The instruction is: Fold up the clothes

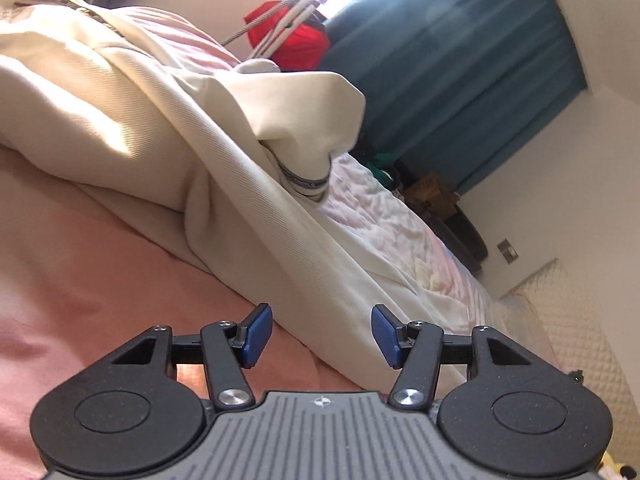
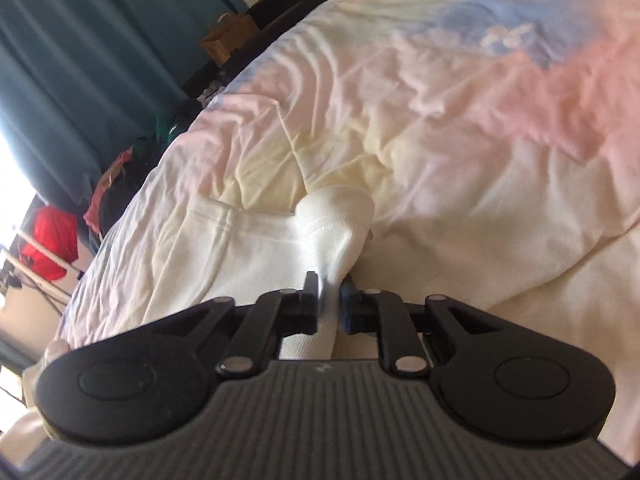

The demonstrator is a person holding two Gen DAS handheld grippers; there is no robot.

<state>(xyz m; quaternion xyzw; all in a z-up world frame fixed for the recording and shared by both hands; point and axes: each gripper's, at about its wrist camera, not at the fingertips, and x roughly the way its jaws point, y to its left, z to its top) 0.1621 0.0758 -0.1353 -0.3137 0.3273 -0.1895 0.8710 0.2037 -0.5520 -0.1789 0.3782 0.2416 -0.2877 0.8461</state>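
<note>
- My left gripper (image 1: pixel 322 336), bottom centre of its view: blue pads well apart, nothing between them, only pink sheet (image 1: pixel 80 280) underneath.
- Cream garment (image 1: pixel 168 128) lies just ahead of and up-left from that gripper; its near edge runs as a long ridge from centre-left down to lower right, passing just above the right pad without touching it.
- Further up that view a cuffed sleeve end (image 1: pixel 308 176) with dark stripes pokes up mid-frame, past the ridge.
- My right gripper (image 2: pixel 330 300), lower centre of its view: jaws narrowly parted with a strip of white cloth running between them; blur hides whether the pads press it, can't tell.
- Same garment bunches into a rounded lump (image 2: pixel 340 216) just above those jaws and spreads left across the frame; pastel duvet (image 2: pixel 460 100) behind.
- Far: teal curtain (image 1: pixel 460 60), red bag (image 1: pixel 296 40).
- Judgement: the fold is mid-way. Right gripper is on the cloth, left is free and close. The ridge's long axis runs diagonally, so the left needs to go forward and up-left to catch the edge.
</note>
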